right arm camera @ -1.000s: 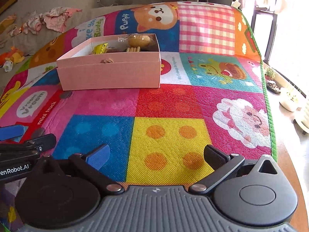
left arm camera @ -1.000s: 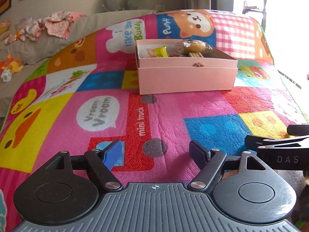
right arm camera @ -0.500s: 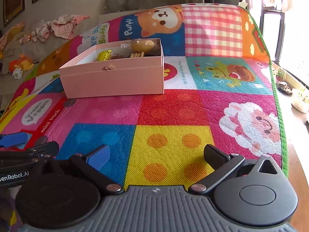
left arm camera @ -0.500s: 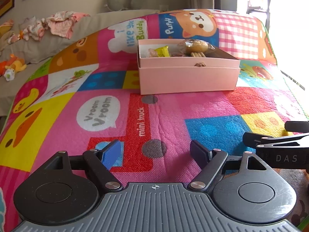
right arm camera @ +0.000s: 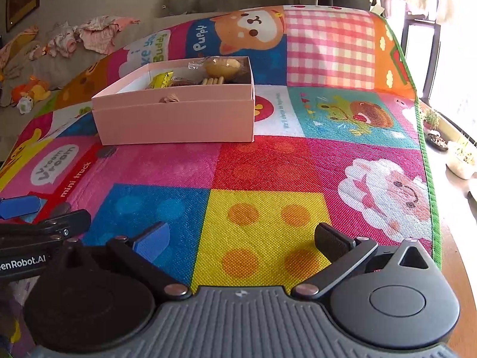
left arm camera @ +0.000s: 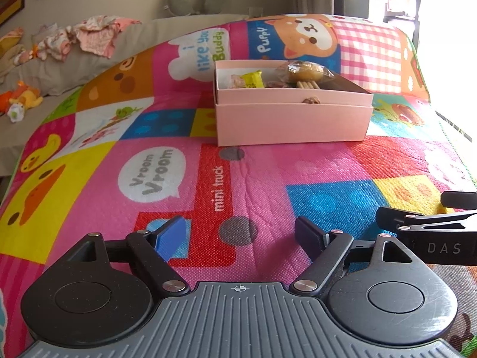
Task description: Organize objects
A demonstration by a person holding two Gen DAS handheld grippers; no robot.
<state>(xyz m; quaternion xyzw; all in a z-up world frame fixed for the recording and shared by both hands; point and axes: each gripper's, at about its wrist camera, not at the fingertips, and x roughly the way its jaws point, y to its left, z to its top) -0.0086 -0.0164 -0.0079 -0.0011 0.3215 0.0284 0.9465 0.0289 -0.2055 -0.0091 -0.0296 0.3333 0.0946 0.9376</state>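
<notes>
A pink open box (left arm camera: 292,119) stands on the colourful play mat, well ahead of both grippers; it also shows in the right wrist view (right arm camera: 176,119). Inside lie a wrapped round bun (left arm camera: 304,70), a yellow packet (left arm camera: 253,79), some biscuit sticks (left arm camera: 308,85) and other snacks. My left gripper (left arm camera: 238,234) is open and empty, low over the mat near its front. My right gripper (right arm camera: 241,238) is open and empty, beside the left one, over the yellow square.
The mat (right arm camera: 268,167) ends at a green border on the right, with a wooden floor strip and plant pots (right arm camera: 459,155) beyond. A grey sofa with clothes (left arm camera: 89,35) and soft toys (left arm camera: 23,98) lies at the left back.
Both grippers have tilted up and drawn slightly back, so the box sits lower in view. Both stay open and empty.
</notes>
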